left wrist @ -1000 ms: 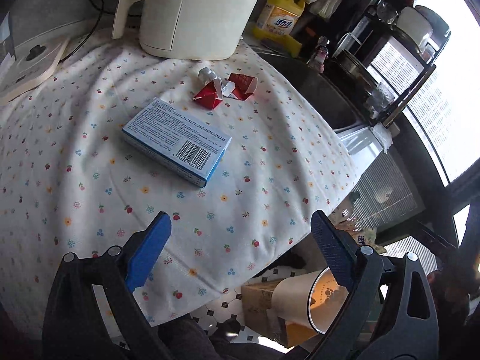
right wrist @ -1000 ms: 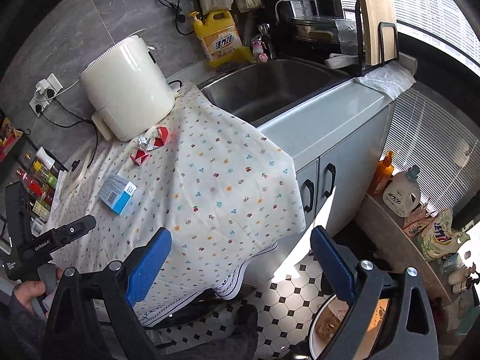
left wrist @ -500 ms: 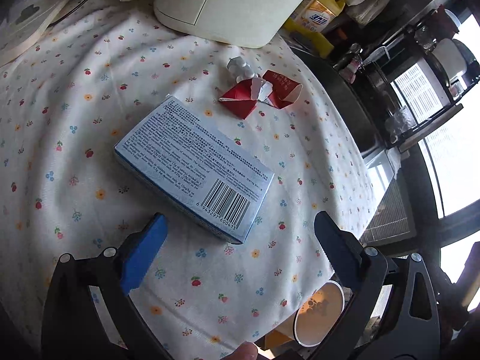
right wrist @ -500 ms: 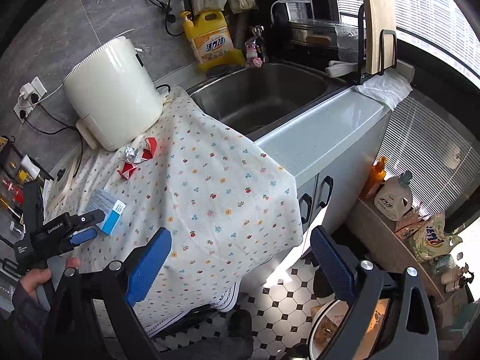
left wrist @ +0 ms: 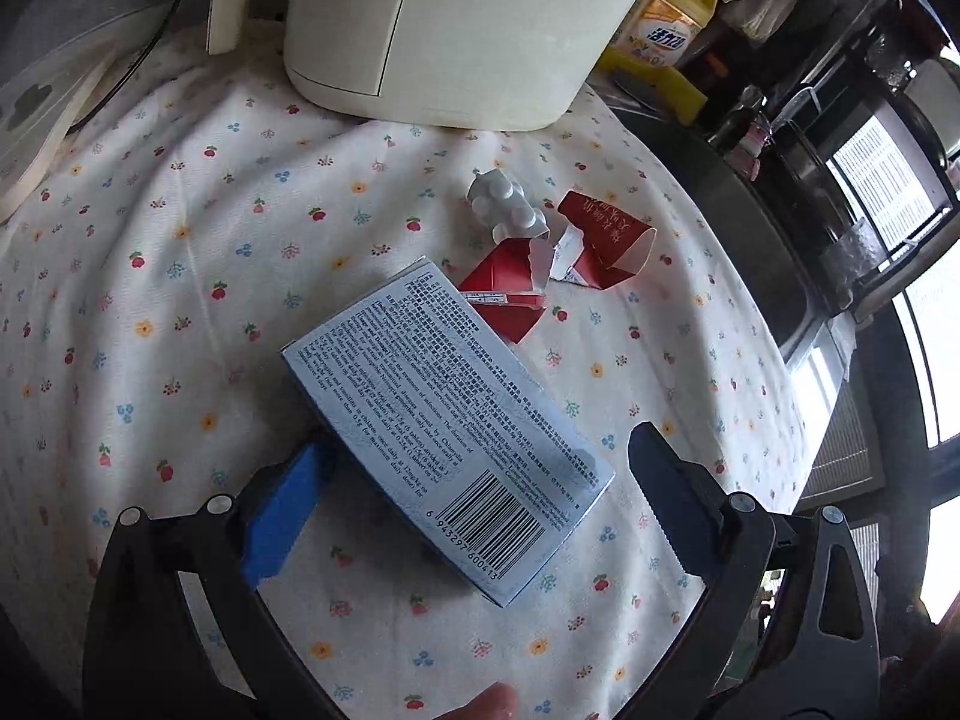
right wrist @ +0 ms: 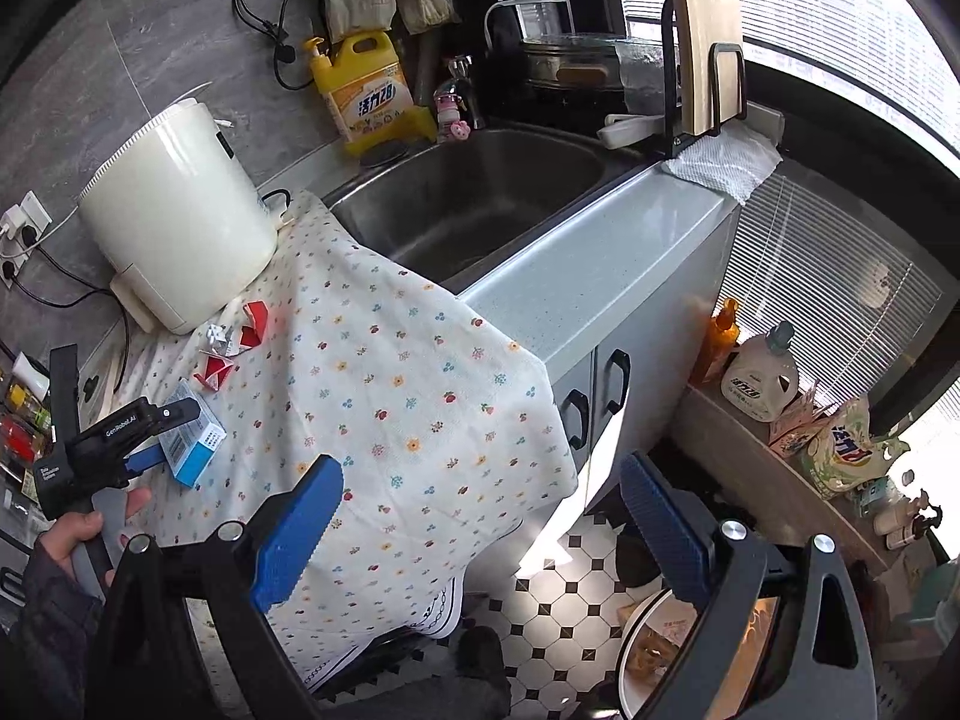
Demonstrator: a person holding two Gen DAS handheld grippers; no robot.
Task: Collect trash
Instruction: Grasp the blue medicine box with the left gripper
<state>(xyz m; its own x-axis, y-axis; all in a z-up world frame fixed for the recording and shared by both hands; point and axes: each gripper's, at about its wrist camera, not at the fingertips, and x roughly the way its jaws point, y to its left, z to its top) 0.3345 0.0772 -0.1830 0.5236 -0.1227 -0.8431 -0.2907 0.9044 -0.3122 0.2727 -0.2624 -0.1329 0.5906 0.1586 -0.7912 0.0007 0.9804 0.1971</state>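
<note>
The left claw is spread wide around the blue box, which lies flat on the cloth-covered worktop; I'd square both pads across its narrow width and close gently, since thin card may crush. The right claw hangs open and empty past the worktop's edge. The box's barcode reads 6 943297 600413, the yellow bottle "活力28", the left tool "GenRobot.AI".

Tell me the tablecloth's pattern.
White cloth with small scattered flowers and cherries, clearest in the left wrist view.

Flowered tablecloth carries blue box, red wrappers, white appliance
</note>
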